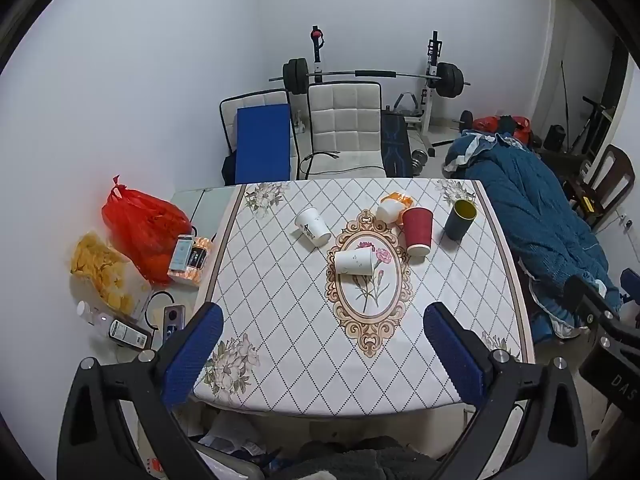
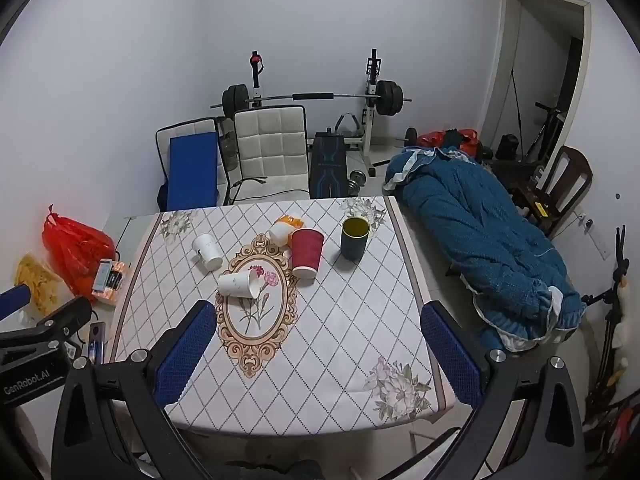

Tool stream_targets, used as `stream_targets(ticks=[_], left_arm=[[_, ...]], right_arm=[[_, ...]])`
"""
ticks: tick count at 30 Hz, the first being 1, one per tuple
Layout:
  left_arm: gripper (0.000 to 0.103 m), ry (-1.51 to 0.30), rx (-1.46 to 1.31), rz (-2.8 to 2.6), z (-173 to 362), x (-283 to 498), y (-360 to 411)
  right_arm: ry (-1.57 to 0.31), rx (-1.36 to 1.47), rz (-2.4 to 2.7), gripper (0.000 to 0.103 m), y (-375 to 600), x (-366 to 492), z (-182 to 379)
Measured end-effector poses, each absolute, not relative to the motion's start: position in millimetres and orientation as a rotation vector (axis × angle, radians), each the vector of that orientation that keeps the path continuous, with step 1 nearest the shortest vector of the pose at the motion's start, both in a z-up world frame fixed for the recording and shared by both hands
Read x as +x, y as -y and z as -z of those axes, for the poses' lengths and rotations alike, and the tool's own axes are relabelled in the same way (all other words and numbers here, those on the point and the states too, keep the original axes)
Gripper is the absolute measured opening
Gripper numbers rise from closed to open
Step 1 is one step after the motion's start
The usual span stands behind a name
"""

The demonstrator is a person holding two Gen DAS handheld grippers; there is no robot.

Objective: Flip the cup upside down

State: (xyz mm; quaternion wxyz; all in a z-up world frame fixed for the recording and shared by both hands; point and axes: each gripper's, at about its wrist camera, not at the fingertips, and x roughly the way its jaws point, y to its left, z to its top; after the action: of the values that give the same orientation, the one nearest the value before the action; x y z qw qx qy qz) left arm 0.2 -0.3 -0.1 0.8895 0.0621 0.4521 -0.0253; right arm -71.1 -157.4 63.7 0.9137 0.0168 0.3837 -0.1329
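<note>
5 cups (image 1: 461, 219) (both grippers (image 1: 324, 356) agape)

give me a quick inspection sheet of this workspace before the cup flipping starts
surface: table under a diamond-patterned floral tablecloth, medallion print in the middle.
job's things: dark green cup with yellow inside upright, mouth up; red ribbed paper cup upside down; white paper cup on its side on the medallion; white printed paper cup tipped over; white cup with orange wrapper lying behind the red one.
clutter: red plastic bag, bag of yellow chips, small bottles and boxes left of the table.
grippers: left tongs open, holding nothing; right tongs open, holding nothing.
cables: black cable on the white padded chair.
surroundings: barbell rack, blue quilt, open doorway.
</note>
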Motion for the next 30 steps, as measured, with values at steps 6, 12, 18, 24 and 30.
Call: stream_targets(ticks=[6,12,18,24,30], left_arm=[[0.103,-0.917,0.121,0.054,-1,-2,0],[0.103,-0.918,0.114,0.059,-3,-1,0],[0.103,-0.912,0.112,0.057,-4,1,1],[0.103,-0.907,0.108,0.061,-6,-2,-3],[0.103,-0.905,0.105,0.062,-7,-2,-4]], right_arm=[[-0.777,0.027,0.275,0.103,158,-73,-64],[-0.776,0.026,0.277,0.103,153,-69,-67],[-0.766,0.031,0.275,0.103,148,-71,-72],[-0.764,0.033,0.275,0.103,147,-71,-74],[-0.763,0.034,0.273,0.103,147,-71,-74]])
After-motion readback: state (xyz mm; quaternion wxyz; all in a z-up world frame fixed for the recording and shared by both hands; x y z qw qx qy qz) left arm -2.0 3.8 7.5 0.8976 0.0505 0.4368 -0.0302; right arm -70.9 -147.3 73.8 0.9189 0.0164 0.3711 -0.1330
